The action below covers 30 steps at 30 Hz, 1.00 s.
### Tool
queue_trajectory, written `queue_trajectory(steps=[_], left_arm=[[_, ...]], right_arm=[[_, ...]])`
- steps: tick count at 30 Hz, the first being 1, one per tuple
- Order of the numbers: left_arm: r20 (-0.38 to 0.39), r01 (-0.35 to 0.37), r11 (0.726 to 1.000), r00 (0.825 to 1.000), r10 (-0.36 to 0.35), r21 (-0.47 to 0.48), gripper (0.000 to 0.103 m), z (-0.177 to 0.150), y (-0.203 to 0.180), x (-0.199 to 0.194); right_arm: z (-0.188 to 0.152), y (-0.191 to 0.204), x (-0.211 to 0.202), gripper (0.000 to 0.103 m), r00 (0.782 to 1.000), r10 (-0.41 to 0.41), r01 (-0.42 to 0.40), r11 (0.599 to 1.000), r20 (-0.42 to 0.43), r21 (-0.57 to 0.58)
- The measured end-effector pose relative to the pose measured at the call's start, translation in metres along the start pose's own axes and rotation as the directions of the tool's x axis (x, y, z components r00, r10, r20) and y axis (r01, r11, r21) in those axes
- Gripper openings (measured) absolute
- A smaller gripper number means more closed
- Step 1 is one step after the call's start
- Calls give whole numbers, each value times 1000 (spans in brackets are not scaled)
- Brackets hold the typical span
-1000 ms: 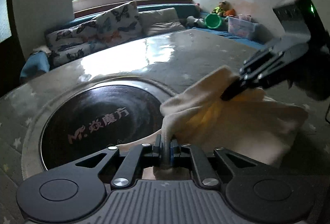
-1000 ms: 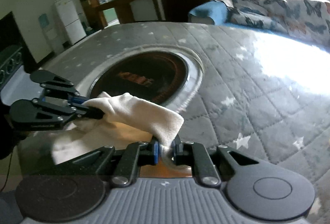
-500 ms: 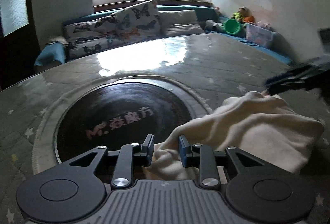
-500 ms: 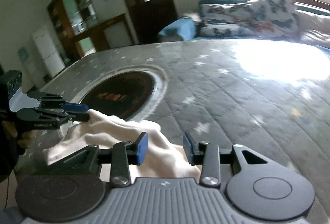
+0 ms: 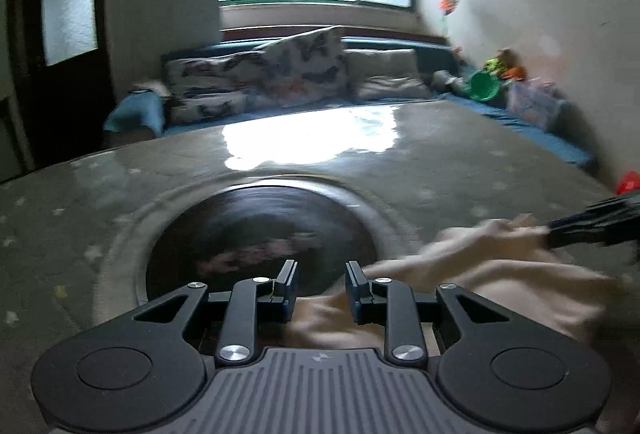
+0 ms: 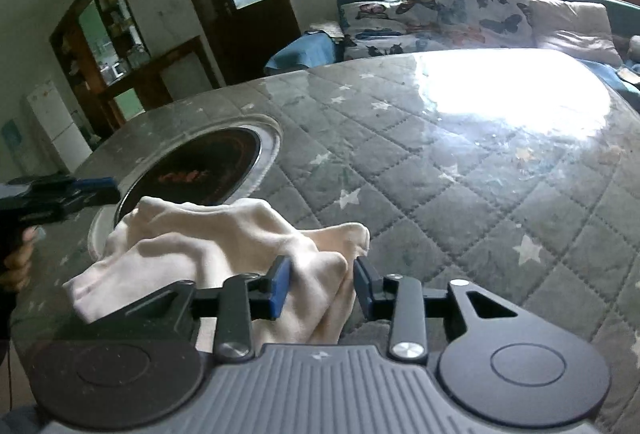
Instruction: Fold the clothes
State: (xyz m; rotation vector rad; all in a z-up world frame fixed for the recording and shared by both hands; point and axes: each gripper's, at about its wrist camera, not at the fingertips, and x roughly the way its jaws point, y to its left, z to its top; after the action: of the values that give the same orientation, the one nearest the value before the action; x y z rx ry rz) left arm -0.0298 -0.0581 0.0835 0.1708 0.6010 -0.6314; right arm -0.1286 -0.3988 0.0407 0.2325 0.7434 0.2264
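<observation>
Our left gripper (image 5: 318,286) stands parted with nothing pinched, the cloth lying just under and beside its right finger. Our right gripper (image 6: 322,284) is closing, a bunched ridge of cloth between its jaws; the blue pads look not yet pressed on it. The cream-coloured soft fabric garment (image 6: 208,246) lies crumpled near the near edge of the grey quilted star-patterned table cover (image 6: 460,194), one end overlapping the rim of the round dark glass inset (image 6: 200,170) sunk in the table. We judge the folding barely advanced: the garment is a loose heap, with no flat layers or clean creases showing, so spreading and folding remain.
</observation>
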Motion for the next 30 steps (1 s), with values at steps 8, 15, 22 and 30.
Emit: queue_trajectory(steps=[8,15,22,30], left_arm=[[-27,154,984,988,-152,88,28,-20,-55,5],[-91,185,975,980,-175,124,29,-35,-62,19],[-59,192,977,981,-187,95,29,-19,-50,15],[-31,151,988,988,-151,12,29,6,-32,46]], right_arm=[[-3,19,1,6,998,-51,54,995,34,-86],[-1,28,0,7,989,-131,142,974,70,-179],[6,29,-11,16,986,-110,127,982,122,-139],[19,72,19,16,996,29,-9,972,80,-237]])
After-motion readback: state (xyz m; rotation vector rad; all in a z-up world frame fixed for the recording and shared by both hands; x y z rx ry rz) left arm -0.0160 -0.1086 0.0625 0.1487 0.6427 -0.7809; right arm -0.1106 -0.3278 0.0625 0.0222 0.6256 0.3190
